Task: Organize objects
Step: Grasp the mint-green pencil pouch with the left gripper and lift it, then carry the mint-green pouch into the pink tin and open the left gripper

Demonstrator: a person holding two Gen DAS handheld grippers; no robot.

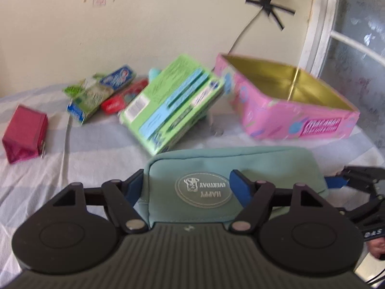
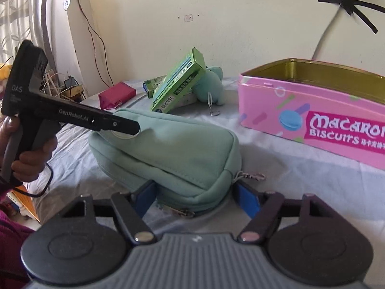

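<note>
Now both my grippers clamp the teal pouch (image 1: 216, 166): my left gripper (image 1: 185, 185) has its blue fingers (image 1: 238, 187) pressed on one end, my right gripper (image 2: 197, 197) squeezes the zipper end. It rests on the striped sheet (image 1: 72, 159), just in front of the open pink biscuit tin (image 2: 312, 110). Behind lie a green box (image 1: 173, 101) and a red pouch (image 1: 24, 132).

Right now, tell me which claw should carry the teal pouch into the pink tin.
Probably the right claw: it straddles the teal pouch at its zipper end, nearest the open pink tin. The left claw straddles the far end, so it would have to cross over.
</note>
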